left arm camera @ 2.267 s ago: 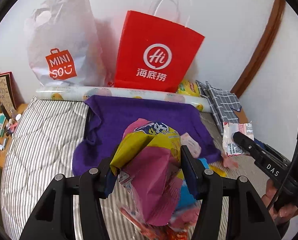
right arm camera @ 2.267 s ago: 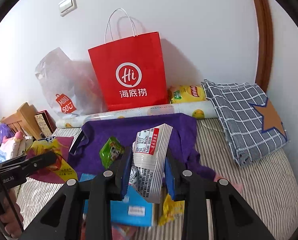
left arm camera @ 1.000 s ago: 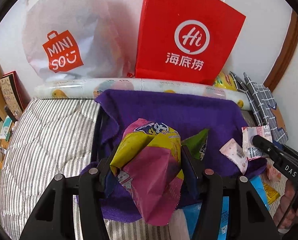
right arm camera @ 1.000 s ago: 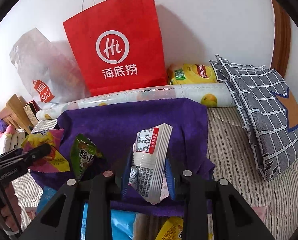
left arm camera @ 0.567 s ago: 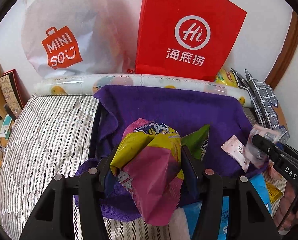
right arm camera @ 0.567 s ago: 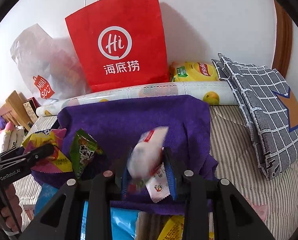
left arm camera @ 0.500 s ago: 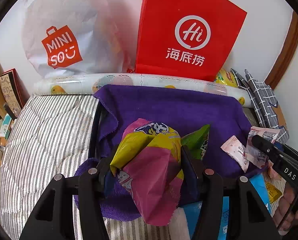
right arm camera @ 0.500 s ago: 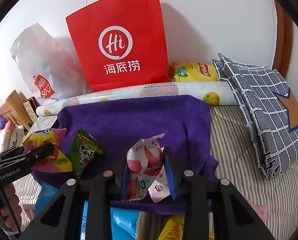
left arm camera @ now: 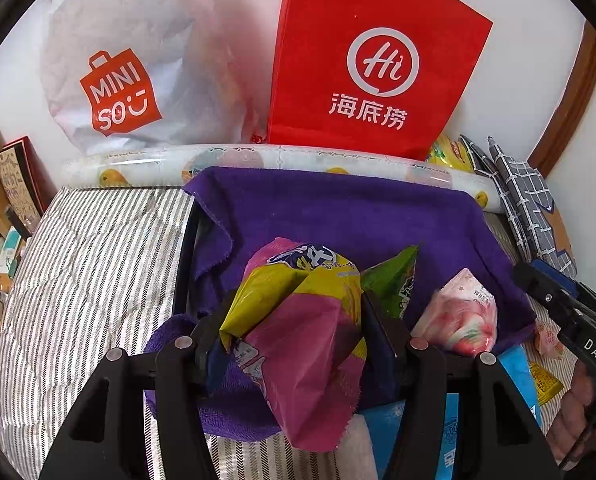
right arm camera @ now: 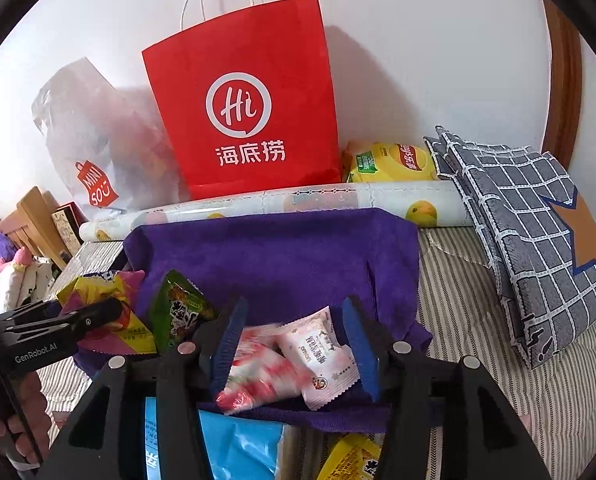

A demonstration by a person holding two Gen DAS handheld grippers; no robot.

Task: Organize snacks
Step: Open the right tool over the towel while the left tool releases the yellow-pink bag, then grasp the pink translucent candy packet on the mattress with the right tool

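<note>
right wrist view: right gripper jaws opening, dropping pink packet onto purple cloth (left gripper is clamping yellow bag, awaiting its turn)

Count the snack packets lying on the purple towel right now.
3. A green packet at the left, then a pink-and-red candy bag and a small pink packet between the open right gripper. The left gripper holds a fourth above the purple towel; others may be hidden.

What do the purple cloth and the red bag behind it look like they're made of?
Purple cloth: probably terry or microfibre, matte, with a fuzzy nap and soft folds. Red bag: likely smooth coated paper, holding flat stiff panels and crisp edges, with twisted white cord handles.
</note>
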